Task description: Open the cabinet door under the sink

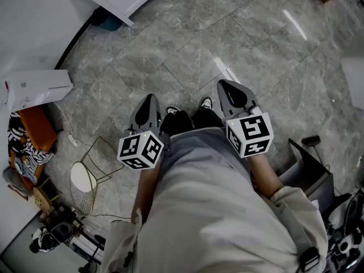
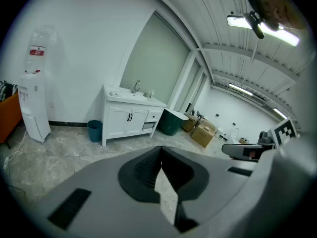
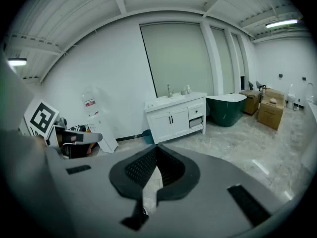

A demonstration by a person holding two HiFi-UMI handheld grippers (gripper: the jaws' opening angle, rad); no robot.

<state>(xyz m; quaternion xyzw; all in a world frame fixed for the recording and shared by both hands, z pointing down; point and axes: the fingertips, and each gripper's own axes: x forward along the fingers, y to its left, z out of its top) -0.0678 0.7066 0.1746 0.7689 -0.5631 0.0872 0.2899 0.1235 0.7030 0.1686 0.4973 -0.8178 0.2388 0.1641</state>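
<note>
left gripper [image 2: 161,150] and right gripper [image 3: 156,148] both have jaws pressed together, empty; sink cabinet [image 3: 174,119] stands well apart at 12 o'clock, doors closed.

Grey marble-tile floor [image 1: 239,44], plain white walls [image 2: 84,43], ribbed white ceiling [image 3: 148,4] with lit strip lights [image 2: 283,36]. Tall pale frosted window panel [image 3: 173,58] in back wall. Dark green bathtub [image 3: 225,108] beside brown cardboard boxes [image 3: 271,112]. White water dispenser [image 2: 32,108] against wall.
</note>
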